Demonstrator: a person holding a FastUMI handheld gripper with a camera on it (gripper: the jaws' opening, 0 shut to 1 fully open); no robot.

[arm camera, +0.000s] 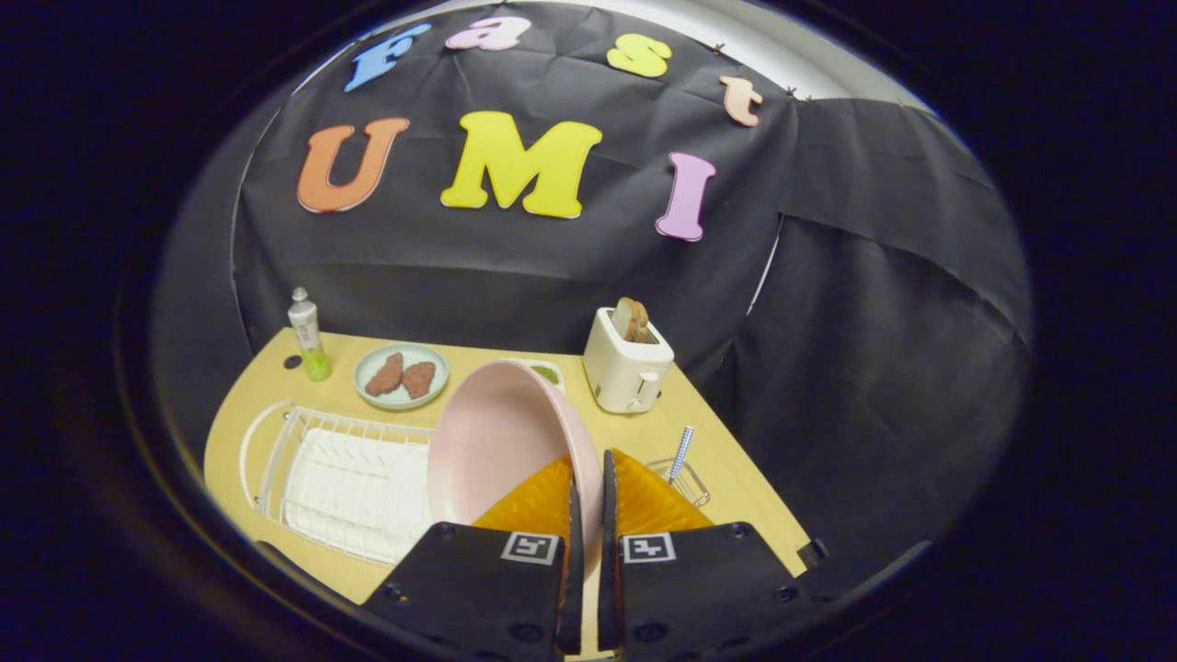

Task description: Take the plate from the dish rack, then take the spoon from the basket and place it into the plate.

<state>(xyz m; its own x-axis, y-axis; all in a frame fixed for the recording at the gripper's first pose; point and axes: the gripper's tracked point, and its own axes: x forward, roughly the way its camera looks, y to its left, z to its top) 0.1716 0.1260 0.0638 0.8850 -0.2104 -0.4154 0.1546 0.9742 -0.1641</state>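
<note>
While we looked forward along the fingers in the gripper view, the tool [588, 492] stood nearly closed, its two fingers pinched on the rim of the pink plate [501, 441], one finger on each face of it, so we held the plate tilted on edge, lifted above the worktop [708, 432] and clear of the white dish rack [340, 478], which lay just beside it on the far side from the basket. We judged the plate light and stiff, probably plastic or melamine, smooth enough to swivel in a rim grip, so a firm bite well onto the rim seemed right, and a slow, level descent when setting it down. Just beyond the fingers on the other side sat the small wire basket [690, 483] with the spoon [680, 452] standing in it, its checked handle leaning upward; we judged the spoon thin, light and rigid, best taken by the handle partway up, where it rose free of the wire. Counting, we saw one pink plate, one rack, one basket and one spoon. Farther back stood one toaster [627, 368] with one slice of bread [632, 319] in it, one pale dish [401, 375] carrying two brown pieces of food, and one bottle [308, 336].
</note>
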